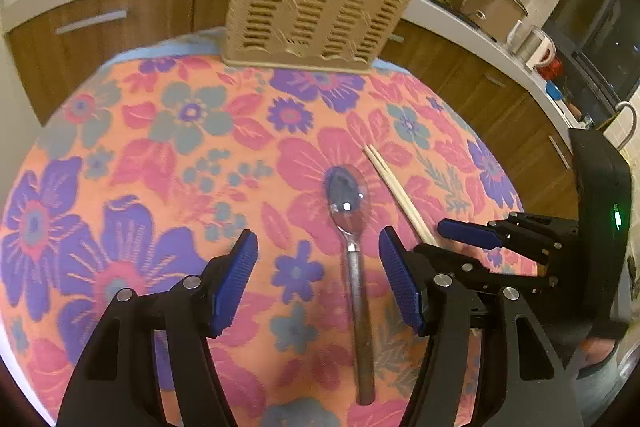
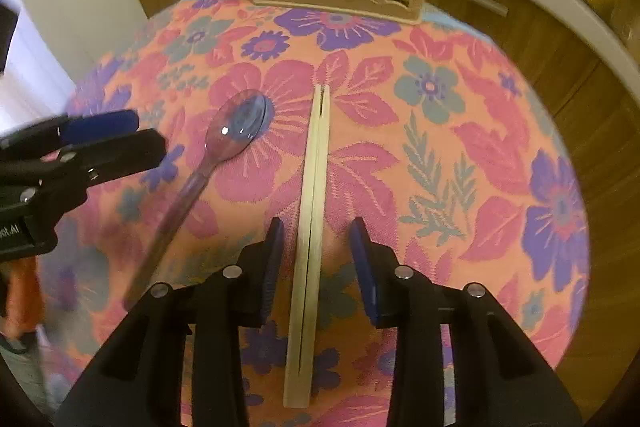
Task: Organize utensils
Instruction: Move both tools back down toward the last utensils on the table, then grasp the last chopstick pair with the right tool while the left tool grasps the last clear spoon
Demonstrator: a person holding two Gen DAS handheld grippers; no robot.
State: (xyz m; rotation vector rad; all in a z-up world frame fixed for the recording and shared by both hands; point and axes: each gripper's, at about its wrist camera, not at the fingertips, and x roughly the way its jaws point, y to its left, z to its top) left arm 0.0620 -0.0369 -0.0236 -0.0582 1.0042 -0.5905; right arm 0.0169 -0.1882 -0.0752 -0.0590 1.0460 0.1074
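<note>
Left gripper [image 1: 318, 247] fingers stand wide astride the spoon [image 1: 352, 223]; right gripper [image 2: 316, 235] fingers, narrower, straddle the chopsticks [image 2: 310, 227], untouched, on the tabletop [image 1: 140, 147].

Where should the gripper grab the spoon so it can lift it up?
Grab the spoon by its thin handle, just below the bowl. It lies flat on the flowered cloth, so come from above, one finger each side. The left gripper already straddles it, open.
</note>
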